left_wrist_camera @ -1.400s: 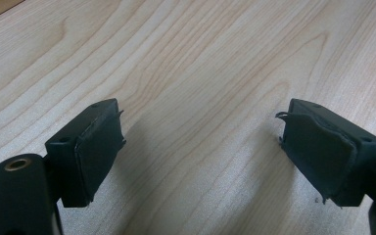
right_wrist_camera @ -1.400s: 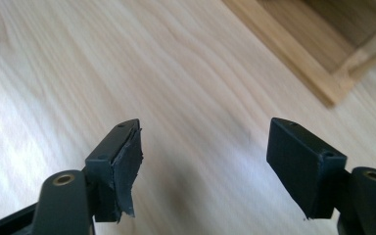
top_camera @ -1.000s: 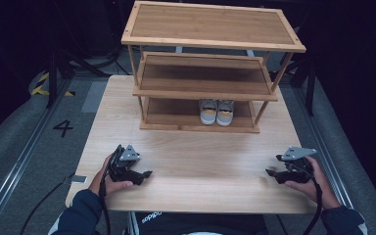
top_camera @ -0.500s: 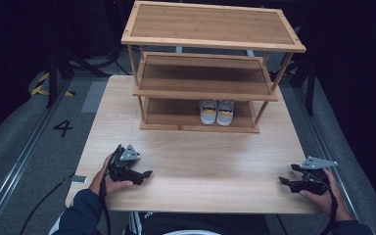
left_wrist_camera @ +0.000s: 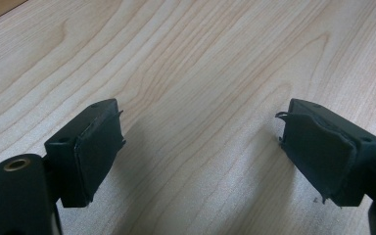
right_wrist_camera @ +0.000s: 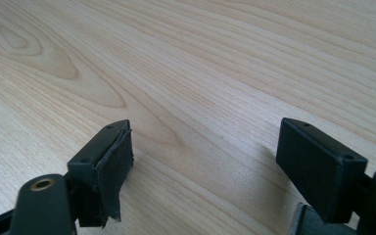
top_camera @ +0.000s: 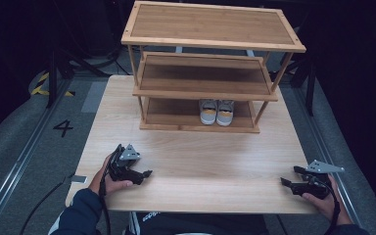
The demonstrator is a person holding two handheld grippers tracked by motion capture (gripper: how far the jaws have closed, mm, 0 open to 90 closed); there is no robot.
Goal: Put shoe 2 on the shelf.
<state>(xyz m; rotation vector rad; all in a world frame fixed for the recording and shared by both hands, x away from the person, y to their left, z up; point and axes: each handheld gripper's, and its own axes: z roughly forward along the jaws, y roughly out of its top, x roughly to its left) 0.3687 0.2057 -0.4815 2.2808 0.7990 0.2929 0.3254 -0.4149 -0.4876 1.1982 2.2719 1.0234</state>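
Pale wood table (top_camera: 196, 161) carries both grippers near its front edge. The left gripper (top_camera: 144, 175) rests wide open and empty; the right gripper (top_camera: 290, 176), by the front right corner, has just been opening, nothing between its jaws. Both look parked. The high view adds the shoes (top_camera: 216, 111) on the rack's (top_camera: 210, 44) bottom shelf.

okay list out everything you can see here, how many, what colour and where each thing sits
shoe rack: one, light brown wood, three tiers, at the table's far end
shoes: one pair, white and grey with yellow, on the rack's bottom tier
table: one, pale wood grain, centre of the high view
floor marking 4: one, black, on grey floor left of the table
left gripper: one, black, jaws open, near table's front left
right gripper: one, black, jaws just been opening, nothing between them, front right
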